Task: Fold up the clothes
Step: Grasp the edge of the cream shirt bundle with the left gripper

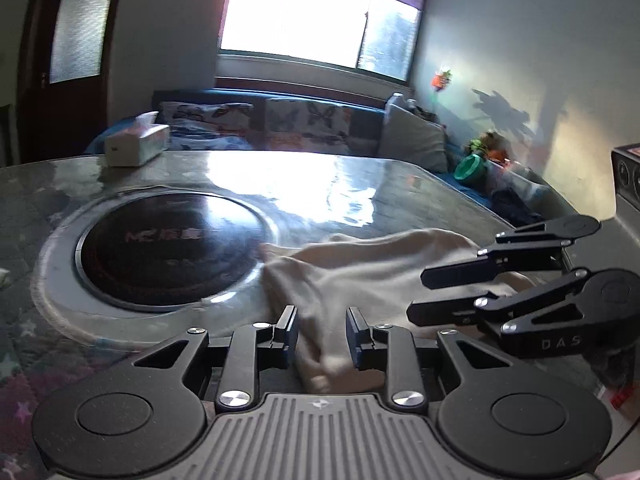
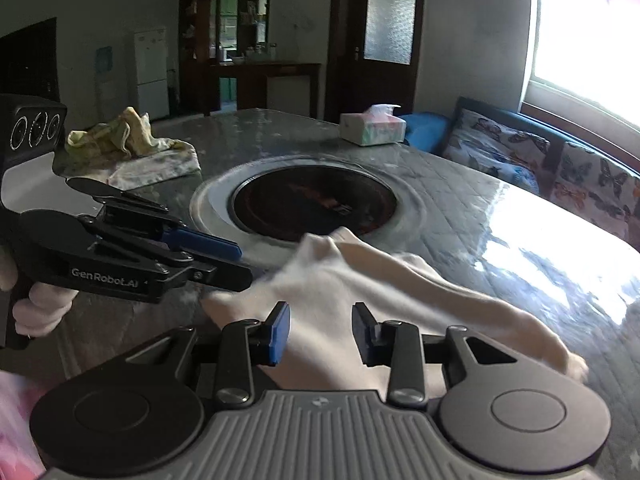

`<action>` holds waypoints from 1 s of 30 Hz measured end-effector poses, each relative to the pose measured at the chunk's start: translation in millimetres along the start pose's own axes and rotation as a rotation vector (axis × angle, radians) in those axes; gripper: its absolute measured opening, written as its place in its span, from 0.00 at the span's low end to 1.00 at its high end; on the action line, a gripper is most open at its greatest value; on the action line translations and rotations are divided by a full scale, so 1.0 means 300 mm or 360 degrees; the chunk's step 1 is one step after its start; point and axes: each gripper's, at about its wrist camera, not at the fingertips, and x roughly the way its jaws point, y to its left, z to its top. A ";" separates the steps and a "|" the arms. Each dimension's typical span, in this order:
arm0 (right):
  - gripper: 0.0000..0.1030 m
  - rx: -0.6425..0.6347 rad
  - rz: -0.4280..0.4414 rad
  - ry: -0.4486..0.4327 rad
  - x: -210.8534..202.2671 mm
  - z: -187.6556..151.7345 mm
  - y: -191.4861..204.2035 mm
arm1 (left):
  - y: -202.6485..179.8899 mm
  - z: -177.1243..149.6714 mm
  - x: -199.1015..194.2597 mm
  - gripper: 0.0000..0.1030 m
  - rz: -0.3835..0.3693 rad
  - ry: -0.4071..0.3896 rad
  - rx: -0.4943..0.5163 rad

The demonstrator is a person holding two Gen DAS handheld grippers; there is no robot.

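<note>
A cream garment [image 1: 360,264] lies bunched on the glass-topped table [image 1: 280,184], and its far part looks raised in a peak near the round hob. My left gripper [image 1: 322,336] is shut on a thick fold of the garment, which fills the gap between its pads. The right gripper [image 1: 416,294] comes in from the right, its fingers around another fold of the garment. In the right wrist view the garment [image 2: 360,280] runs up between the pads of the right gripper [image 2: 320,334], which is shut on it. The left gripper [image 2: 244,260] stands at the cloth's left edge, held by a gloved hand [image 2: 44,304].
A black round hob [image 2: 312,200] is set into the table [image 2: 460,208] just beyond the garment. A tissue box [image 2: 372,128] sits at the far edge, and a yellowish pile of clothes [image 2: 120,140] at the far left. A sofa with butterfly cushions [image 1: 304,120] runs under the window.
</note>
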 end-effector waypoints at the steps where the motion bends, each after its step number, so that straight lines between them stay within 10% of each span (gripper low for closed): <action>1: 0.32 -0.0001 0.0015 0.0005 0.013 0.004 0.005 | 0.012 -0.004 0.001 0.28 0.0022 0.0014 -0.0014; 8: 0.32 -0.0072 0.0042 0.0072 0.078 -0.006 0.053 | 0.076 -0.026 -0.014 0.30 0.0078 0.0062 -0.0070; 12: 0.32 -0.0149 0.0061 0.0044 0.034 0.025 0.080 | 0.102 -0.002 -0.037 0.55 0.0095 0.0022 -0.0121; 26: 0.33 -0.0481 0.0057 0.0145 0.110 0.000 0.245 | 0.141 0.034 -0.027 0.80 0.0011 0.0102 -0.0423; 30: 0.19 -0.0460 0.0021 0.0127 0.112 0.001 0.237 | 0.142 0.043 -0.003 0.82 -0.0045 0.0145 -0.0558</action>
